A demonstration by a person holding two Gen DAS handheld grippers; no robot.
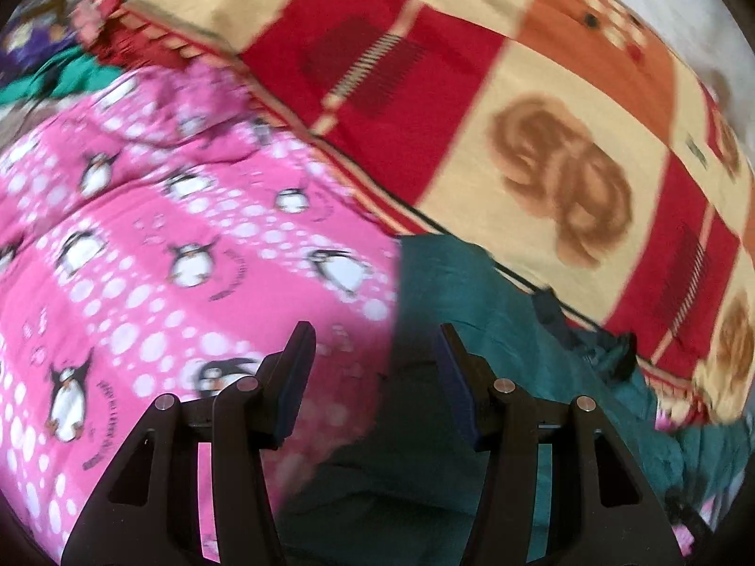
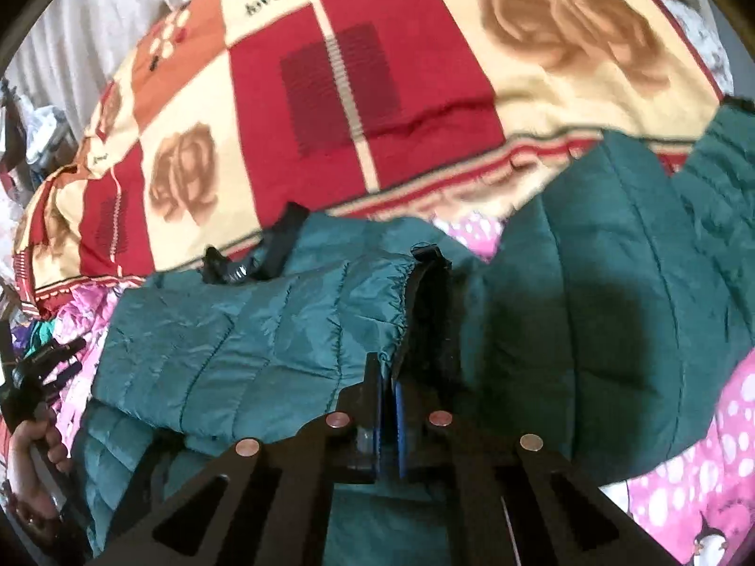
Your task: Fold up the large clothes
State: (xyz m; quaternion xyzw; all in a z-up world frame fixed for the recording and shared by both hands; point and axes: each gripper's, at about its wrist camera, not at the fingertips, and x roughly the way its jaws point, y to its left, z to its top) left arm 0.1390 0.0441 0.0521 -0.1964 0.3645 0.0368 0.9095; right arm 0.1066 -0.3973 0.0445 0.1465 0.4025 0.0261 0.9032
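A dark green quilted puffer jacket [image 2: 590, 292] lies on a pink penguin-print cover. In the right wrist view my right gripper [image 2: 388, 377] is shut on the elastic cuff end of the jacket's sleeve [image 2: 283, 330], which lies across the jacket body. In the left wrist view my left gripper [image 1: 375, 344] is open and empty, hovering over the jacket's edge [image 1: 448, 292] where it meets the pink cover. The left gripper also shows at the left edge of the right wrist view [image 2: 47, 368], held by a hand.
The pink penguin cover [image 1: 141, 245] fills the left. A red, cream and orange rose-print blanket [image 1: 542, 141] lies behind the jacket, also in the right wrist view [image 2: 354, 85]. Crumpled clothes [image 1: 56, 70] sit at far left. A pale wall [image 2: 80, 33] stands behind.
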